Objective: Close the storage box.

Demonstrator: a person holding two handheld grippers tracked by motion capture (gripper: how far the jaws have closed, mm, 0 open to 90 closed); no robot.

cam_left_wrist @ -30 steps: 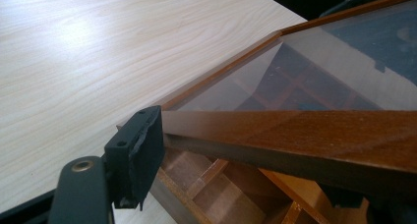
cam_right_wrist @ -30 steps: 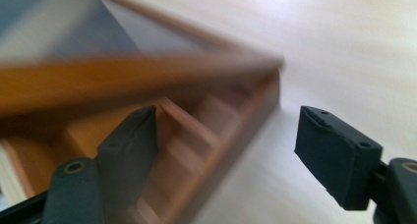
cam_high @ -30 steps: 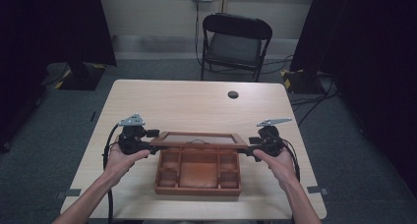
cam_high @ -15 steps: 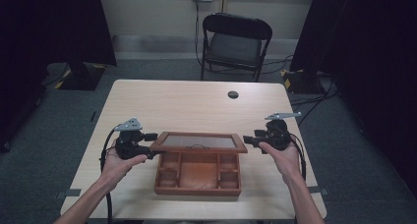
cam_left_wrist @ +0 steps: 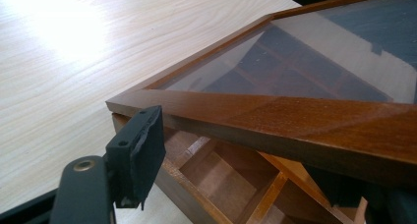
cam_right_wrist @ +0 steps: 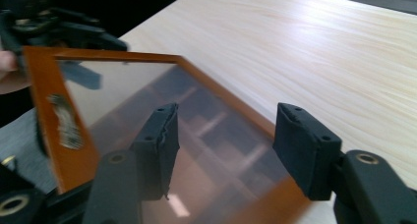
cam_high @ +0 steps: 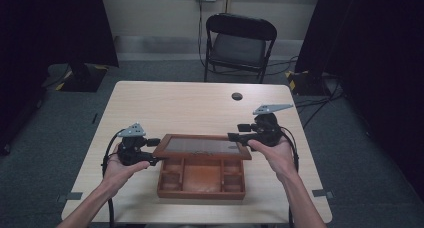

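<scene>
A brown wooden box (cam_high: 200,194) with several compartments sits at the near middle of the table. Its glass-paned lid (cam_high: 202,146) is tilted up over it. My left gripper (cam_high: 152,152) is shut on the lid's left front corner; in the left gripper view the wooden frame (cam_left_wrist: 319,116) runs between the jaws (cam_left_wrist: 241,170), above the compartments (cam_left_wrist: 216,175). My right gripper (cam_high: 234,136) hangs at the lid's right side. Its jaws (cam_right_wrist: 231,145) have just been closing and stand apart over the blurred pane (cam_right_wrist: 123,96), not pressing on it.
The light wooden table (cam_high: 190,108) stretches bare behind the box, with a small black round thing (cam_high: 237,96) near its far edge. A black folding chair (cam_high: 239,40) stands beyond it. Dark curtains flank the room.
My right gripper has risen and moved a little away from me, from the lid's right edge to its far right corner. The lid's front edge stands higher. The left gripper has stayed put.
</scene>
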